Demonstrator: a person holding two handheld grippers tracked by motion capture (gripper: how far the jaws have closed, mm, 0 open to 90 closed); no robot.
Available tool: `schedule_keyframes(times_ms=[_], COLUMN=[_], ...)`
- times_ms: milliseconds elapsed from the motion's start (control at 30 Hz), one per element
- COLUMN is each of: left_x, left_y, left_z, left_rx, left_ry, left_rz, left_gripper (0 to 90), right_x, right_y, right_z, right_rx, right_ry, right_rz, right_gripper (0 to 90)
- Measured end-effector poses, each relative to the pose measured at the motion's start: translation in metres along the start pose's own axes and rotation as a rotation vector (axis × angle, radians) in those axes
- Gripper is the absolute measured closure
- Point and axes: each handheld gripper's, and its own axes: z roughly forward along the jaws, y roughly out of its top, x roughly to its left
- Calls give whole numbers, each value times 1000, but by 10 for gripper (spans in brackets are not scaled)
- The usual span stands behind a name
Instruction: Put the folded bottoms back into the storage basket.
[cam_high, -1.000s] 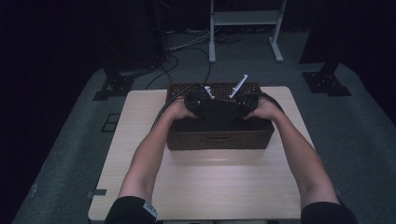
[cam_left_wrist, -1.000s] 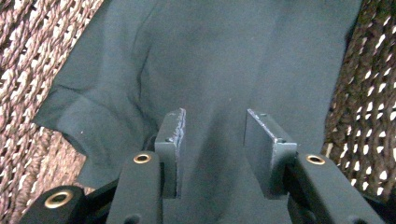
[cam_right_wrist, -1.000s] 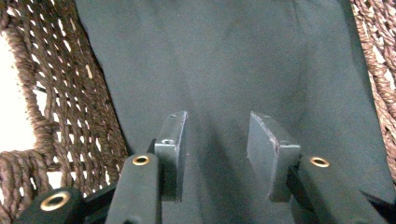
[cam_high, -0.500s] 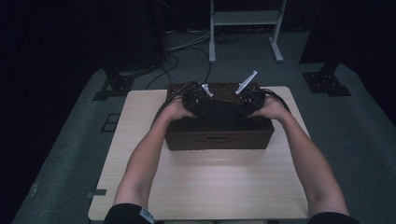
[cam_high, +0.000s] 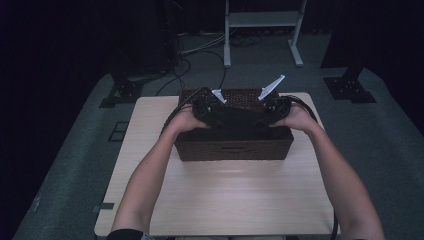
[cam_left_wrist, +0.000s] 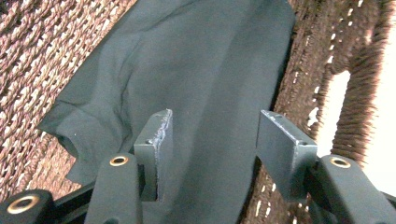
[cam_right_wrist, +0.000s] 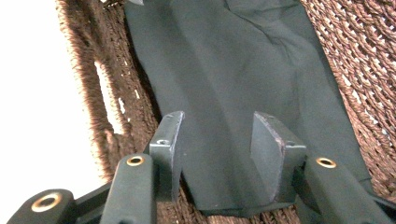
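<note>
High view: woven basket (cam_high: 233, 145) sits on a pale table (cam_high: 220, 200); both hands hold grippers over the basket's open top, left gripper (cam_high: 207, 111) at its left end, right gripper (cam_high: 274, 111) at its right end, dark cloth (cam_high: 240, 120) between them inside the basket.

Left gripper view: jaws stand apart, having just been opening; the cloth (cam_left_wrist: 196, 84) lies on the basket's floor beyond them, unpinched, beside the handle-slot wall (cam_left_wrist: 345, 107).

Right gripper view: jaws likewise apart and just been opening; the cloth (cam_right_wrist: 243, 79) rests flat in the basket (cam_right_wrist: 364, 60), free of the pads.

Progress: placing looks done, cloth released in the basket; what is left seems only drawing both grippers clear.
</note>
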Motion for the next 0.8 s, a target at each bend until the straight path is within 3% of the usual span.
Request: schedule_keyframes(times_ms=[300, 533, 800], left_x=[-10, -18, -26], left_y=[-3, -8, -11], left_z=[-14, -21, -29], left_rx=[-35, -41, -77], left_ry=[-2, -6, -6], left_rz=[-3, 5, 4], left_gripper=[421, 401, 379], right_x=[13, 21, 31], right_y=[-5, -7, -15], right_z=[-11, -18, -27], right_rx=[-57, -69, -83], right_ry=[15, 12, 7], right_rz=[-9, -42, -41], right_gripper=[511, 496, 489])
